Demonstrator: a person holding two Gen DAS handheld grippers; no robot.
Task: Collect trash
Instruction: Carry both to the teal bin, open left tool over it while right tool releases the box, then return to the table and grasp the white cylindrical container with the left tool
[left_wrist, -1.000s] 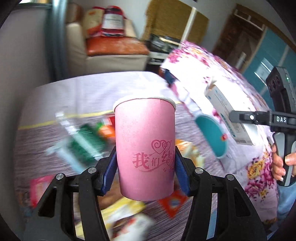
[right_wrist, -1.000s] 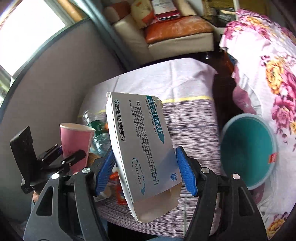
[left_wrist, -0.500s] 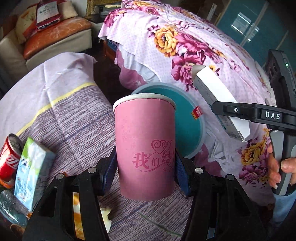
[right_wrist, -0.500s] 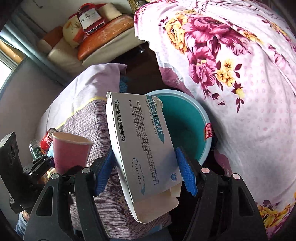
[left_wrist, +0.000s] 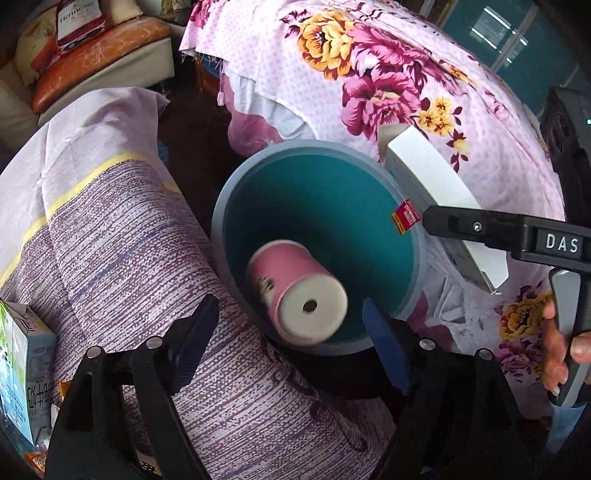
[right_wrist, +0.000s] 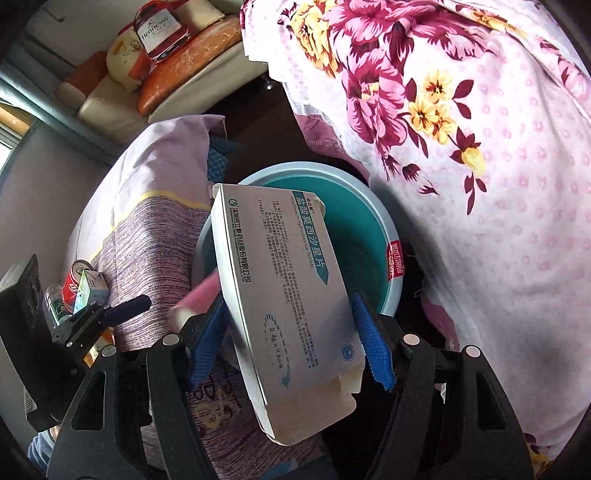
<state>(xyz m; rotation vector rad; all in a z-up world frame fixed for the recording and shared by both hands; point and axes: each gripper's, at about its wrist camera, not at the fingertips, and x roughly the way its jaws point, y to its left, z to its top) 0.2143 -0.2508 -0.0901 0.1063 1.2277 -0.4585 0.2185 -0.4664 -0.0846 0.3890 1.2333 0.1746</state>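
Above the teal bin (left_wrist: 240, 206), the left gripper (left_wrist: 291, 332) is hanging with its blue-padded fingers (left_wrist: 195, 332) spread wide and gripping nothing. A pink paper cup (left_wrist: 291, 280) is sitting tilted inside the bin's mouth, white base turned toward the camera, clear of both pads; in the right wrist view it is showing only as a pink blur (right_wrist: 199, 295) at the bin's near rim. The bin is standing between a table draped in a purple striped cloth (left_wrist: 122, 240) and a bed under a pink floral cover (left_wrist: 388, 74).

Beside it, the right gripper (right_wrist: 291, 339) is pinching a white medicine box (right_wrist: 280, 280) between its blue pads, the box's open flap end pointing back at the camera and its far end reaching over the bin's rim (right_wrist: 391, 236). From the left wrist view the same box (left_wrist: 428, 177) is hovering at the bin's right edge, with the person's right hand (left_wrist: 557, 350) wrapping the handle below.

On the table's far-left edge, a milk carton (left_wrist: 22, 369) is standing, and a red soda can (right_wrist: 75, 282) is lying just behind it. A cream sofa with orange cushions (right_wrist: 192, 62) is filling the background.
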